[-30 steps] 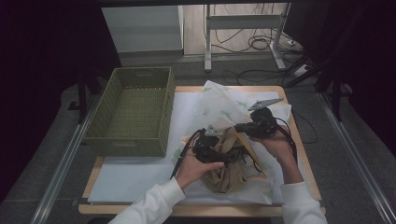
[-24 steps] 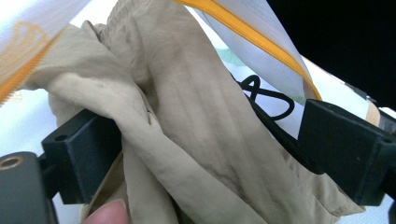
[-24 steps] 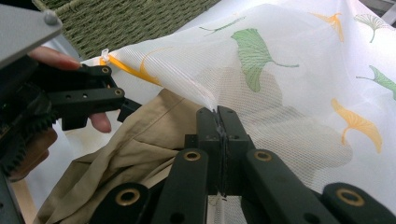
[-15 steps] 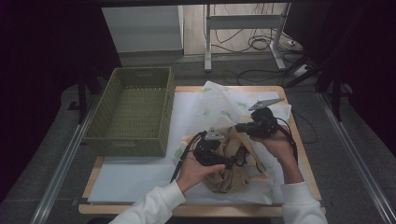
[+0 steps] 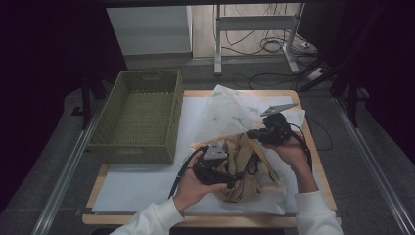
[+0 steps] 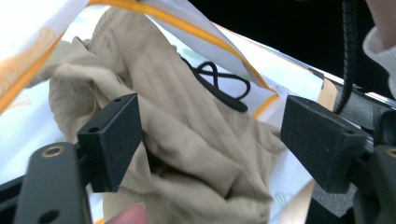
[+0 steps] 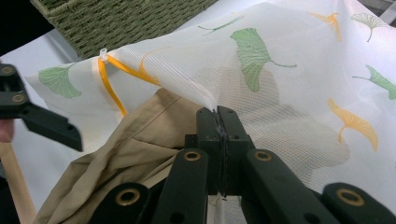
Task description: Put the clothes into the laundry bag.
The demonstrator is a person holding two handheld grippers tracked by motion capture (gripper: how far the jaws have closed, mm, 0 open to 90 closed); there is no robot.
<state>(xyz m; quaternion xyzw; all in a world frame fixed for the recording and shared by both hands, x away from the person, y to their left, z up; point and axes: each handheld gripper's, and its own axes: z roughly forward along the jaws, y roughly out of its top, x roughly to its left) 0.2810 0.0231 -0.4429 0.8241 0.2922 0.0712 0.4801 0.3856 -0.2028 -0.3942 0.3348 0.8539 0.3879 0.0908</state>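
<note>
Left tool (image 6: 210, 135) has just drawn back, jaws narrowing around khaki garment (image 6: 187, 140).

Lab-type recording room: dark curtains around the counter (image 5: 147, 181), loose floor cables (image 5: 266, 46) behind it, metal stand legs (image 5: 218, 39).

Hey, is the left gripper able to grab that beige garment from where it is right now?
Probably yes. The left gripper has its jaws open with the beige garment bunched right between them, nothing in front. The right gripper is pinching the mesh laundry bag and lifting its edge off the fabric.
</note>
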